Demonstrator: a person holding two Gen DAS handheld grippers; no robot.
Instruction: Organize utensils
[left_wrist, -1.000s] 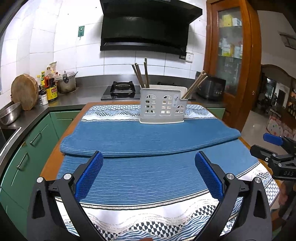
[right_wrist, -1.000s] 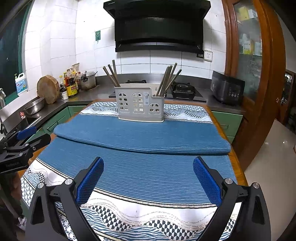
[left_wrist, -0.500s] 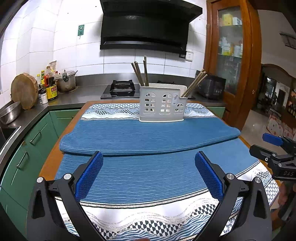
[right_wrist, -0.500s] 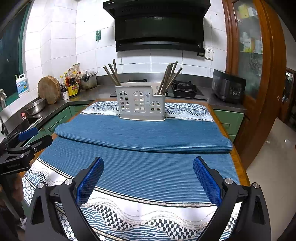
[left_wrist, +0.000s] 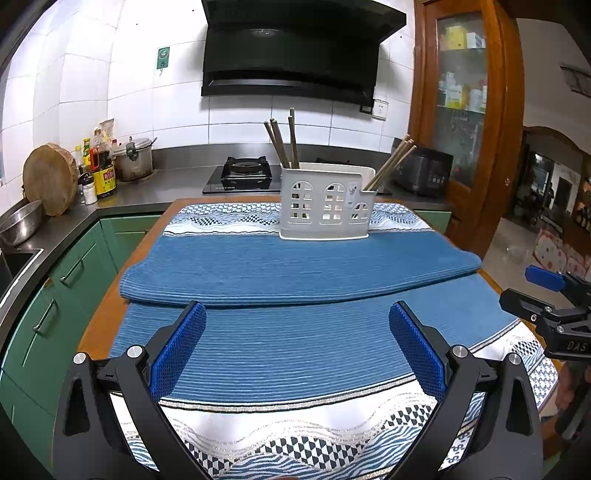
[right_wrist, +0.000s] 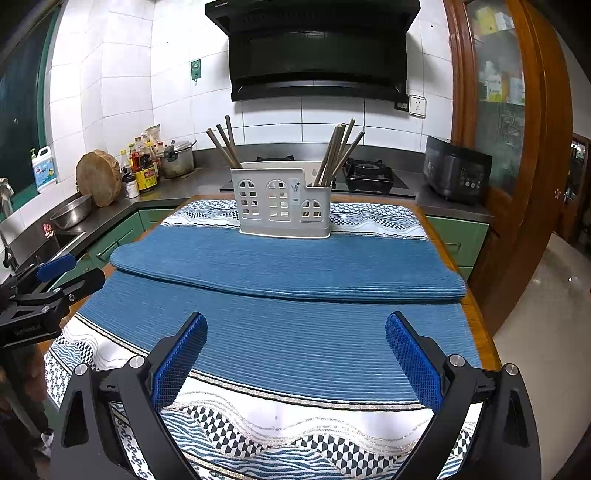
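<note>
While both grippers hang back over the near edge of the table, nothing is in hand; left gripper (left_wrist: 295, 350) has its jaws spread wide with only cloth between the blue pads, right gripper (right_wrist: 295, 354) the same, wide apart and empty.

Task items: white utensil holder (right_wrist: 284, 205) stands upright at the far end of the table, on the far edge of the folded blue mat (right_wrist: 288, 266); left chopsticks (right_wrist: 223, 142), a small bunch, lean out of its left compartment; right chopsticks (right_wrist: 340, 151), a larger bunch, fan out of the lower right compartment; middle compartment looks empty from here, can't confirm. No loose utensils visible on the striped tablecloth (right_wrist: 280, 347) or the mat.

Step, as I read it: either sorting is done and the grippers are parked clear, or it's the start of a regroup; can't tell which from the layout alone.

If more is needed, likely merging the left bunch into the right one; that calls for a long reach forward, jaws narrowed to chopstick width, a pinch on the upper shafts, a straight lift clear of the holder wall; risk is the light holder tipping or sliding on the mat, so the other gripper should steady it.
</note>
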